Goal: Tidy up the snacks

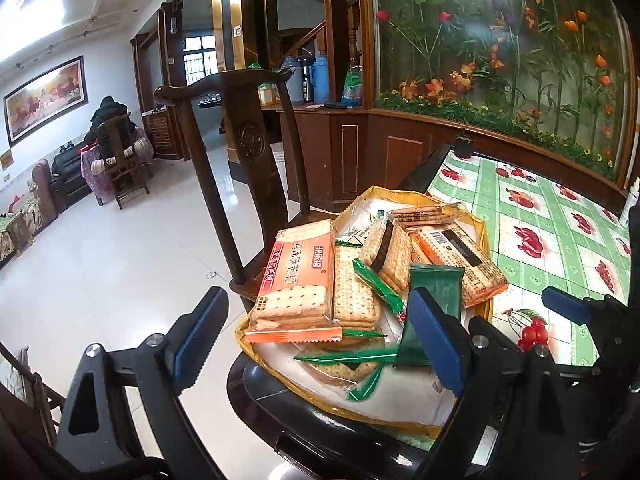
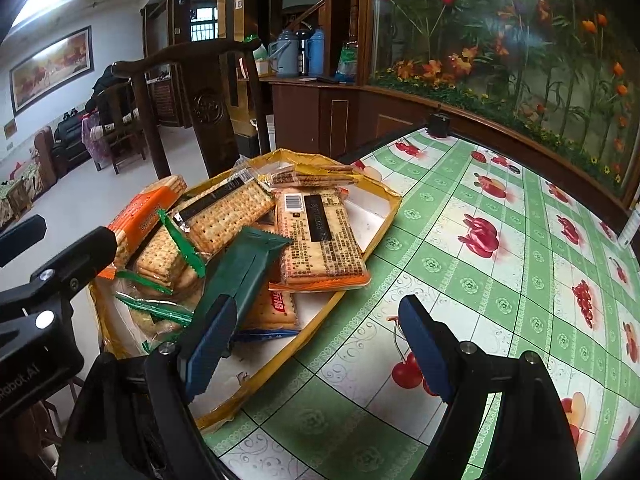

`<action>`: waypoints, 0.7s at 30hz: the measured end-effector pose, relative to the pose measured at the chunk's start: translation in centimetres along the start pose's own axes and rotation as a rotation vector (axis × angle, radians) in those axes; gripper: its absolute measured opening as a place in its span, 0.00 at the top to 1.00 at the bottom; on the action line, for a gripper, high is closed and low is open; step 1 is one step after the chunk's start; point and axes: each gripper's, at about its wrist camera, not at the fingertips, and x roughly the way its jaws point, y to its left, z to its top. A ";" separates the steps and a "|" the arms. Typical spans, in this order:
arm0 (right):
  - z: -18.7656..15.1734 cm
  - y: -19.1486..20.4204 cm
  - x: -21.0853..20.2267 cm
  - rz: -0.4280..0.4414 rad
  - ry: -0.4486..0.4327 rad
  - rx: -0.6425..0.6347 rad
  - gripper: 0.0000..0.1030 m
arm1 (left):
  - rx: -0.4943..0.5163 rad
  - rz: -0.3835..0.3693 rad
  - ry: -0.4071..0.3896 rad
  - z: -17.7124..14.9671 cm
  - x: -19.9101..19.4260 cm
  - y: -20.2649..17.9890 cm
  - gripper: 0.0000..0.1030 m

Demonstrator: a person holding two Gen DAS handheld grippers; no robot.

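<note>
Right, both my grippers (image 1: 320, 340) (image 2: 320, 348) hang spread wide, holding nothing. Cracker packs (image 2: 320, 236) sit heaped in the yellow tray (image 2: 384, 192) at the table's (image 2: 480, 280) corner; the dark green pack (image 2: 244, 268) leans loose on top, so I'd pinch gently across its flat middle.

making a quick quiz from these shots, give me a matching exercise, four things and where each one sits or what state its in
Things:
1. dark green packet
2. packet with a barcode
3. left gripper
4. wooden chair

Places or states:
A. standing on the floor past the table's edge
B. open, empty
C. leaning tilted on the pile, near the right gripper's left finger
D. lying flat, printed back up, on the tray's tablecloth side

Pairs: 1-C, 2-D, 3-B, 4-A
</note>
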 end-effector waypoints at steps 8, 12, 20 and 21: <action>0.0 0.3 0.1 0.004 0.007 -0.010 0.19 | 0.001 0.001 -0.001 0.0 0.0 0.1 0.11; 0.0 0.4 0.1 0.008 0.011 -0.014 0.19 | 0.004 -0.002 -0.007 0.0 0.0 0.0 0.11; -0.1 0.5 0.0 0.006 0.012 -0.019 0.19 | 0.017 0.006 -0.032 -0.1 -0.2 -0.3 0.11; -0.1 0.5 0.0 0.006 0.011 -0.019 0.19 | 0.018 0.002 -0.032 -0.1 -0.3 -0.3 0.11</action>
